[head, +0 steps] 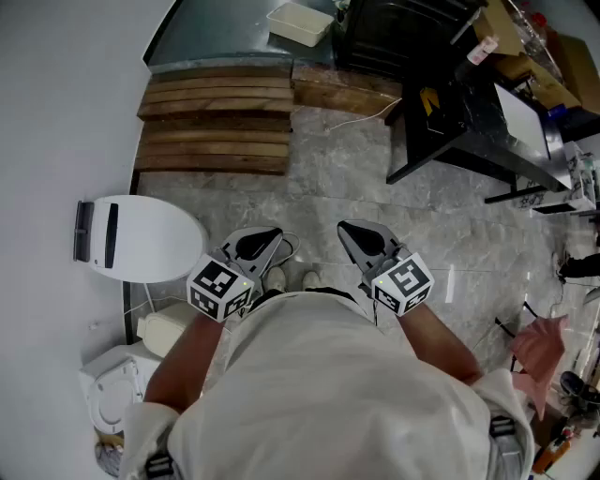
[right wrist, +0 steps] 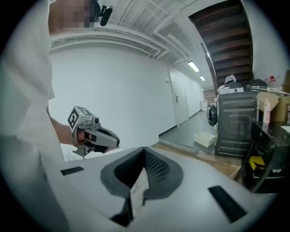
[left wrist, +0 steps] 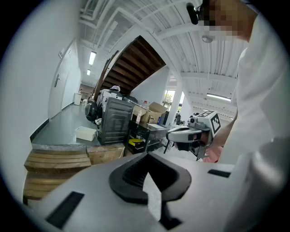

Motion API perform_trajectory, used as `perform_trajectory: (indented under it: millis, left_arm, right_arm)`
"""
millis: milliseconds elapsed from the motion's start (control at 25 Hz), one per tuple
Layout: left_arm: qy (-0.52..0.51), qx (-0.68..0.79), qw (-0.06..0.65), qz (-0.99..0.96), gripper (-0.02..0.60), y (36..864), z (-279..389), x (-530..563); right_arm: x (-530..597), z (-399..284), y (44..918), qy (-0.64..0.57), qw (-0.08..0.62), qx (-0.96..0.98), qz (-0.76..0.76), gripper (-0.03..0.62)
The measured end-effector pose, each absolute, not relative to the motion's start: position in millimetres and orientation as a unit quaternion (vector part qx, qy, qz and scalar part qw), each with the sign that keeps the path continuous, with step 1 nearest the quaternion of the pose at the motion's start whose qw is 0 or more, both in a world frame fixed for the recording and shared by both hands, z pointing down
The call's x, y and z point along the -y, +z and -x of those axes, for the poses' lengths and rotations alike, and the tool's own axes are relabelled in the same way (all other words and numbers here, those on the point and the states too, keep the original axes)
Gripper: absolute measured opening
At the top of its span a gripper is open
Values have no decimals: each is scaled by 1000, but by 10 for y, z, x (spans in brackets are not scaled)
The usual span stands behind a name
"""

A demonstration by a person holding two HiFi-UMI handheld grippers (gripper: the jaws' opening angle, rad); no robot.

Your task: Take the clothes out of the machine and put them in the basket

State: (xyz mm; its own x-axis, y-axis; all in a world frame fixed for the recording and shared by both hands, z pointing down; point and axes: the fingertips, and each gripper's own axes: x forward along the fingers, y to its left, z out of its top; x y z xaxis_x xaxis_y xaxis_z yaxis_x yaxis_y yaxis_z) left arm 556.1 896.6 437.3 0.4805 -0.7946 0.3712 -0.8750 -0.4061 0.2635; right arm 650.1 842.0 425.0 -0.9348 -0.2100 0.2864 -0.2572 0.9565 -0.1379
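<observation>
Hovering side by side over the stone floor [head: 375, 178], left gripper [head: 261, 242] and right gripper [head: 366, 239] sit closed (both empty).

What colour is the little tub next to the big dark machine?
The tub is white; the head view shows it best.

The person wears a white short-sleeved shirt [head: 328, 394], with dark straps [head: 502, 428] crossing near the shoulders, and white shoes [head: 276, 278]. The left gripper [head: 262, 242] and the right gripper [head: 362, 238] look alike. Each has a pale grey moulded shell with black rectangular slots, black ribbed jaws tapering to a point, and at its rear a white cube [head: 220, 286] printed with black square markers.
</observation>
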Motion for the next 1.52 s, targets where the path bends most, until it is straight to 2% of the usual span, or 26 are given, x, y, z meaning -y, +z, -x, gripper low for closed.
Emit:
perform_trajectory:
  millis: [360, 680, 760, 1120, 1520]
  left_arm:
    - [108, 509, 216, -826, -5, 4295, -6154, -8636]
    - [76, 534, 239, -807, -5, 4286, -6195, -8456]
    - [73, 537, 237, -806, -5, 4280, -6084, -8399]
    - [71, 525, 211, -822, -5, 4279, -5334, -7886]
    - [75, 504, 212, -834, -5, 4229, -3730, -7558]
  right_arm:
    - [-7938, -7102, 4286, 125, 106, 977, -137, 3]
    - [-7695, -7081, 4498, 158, 98, 975, -123, 3]
    - [-7629, -6947, 4454, 148, 89, 978, -121, 9]
    - [-6876, -6175, 4459, 141, 93, 968, -187, 207]
    - [-6327, -4603, 4356, 145, 115, 958, -217, 213]
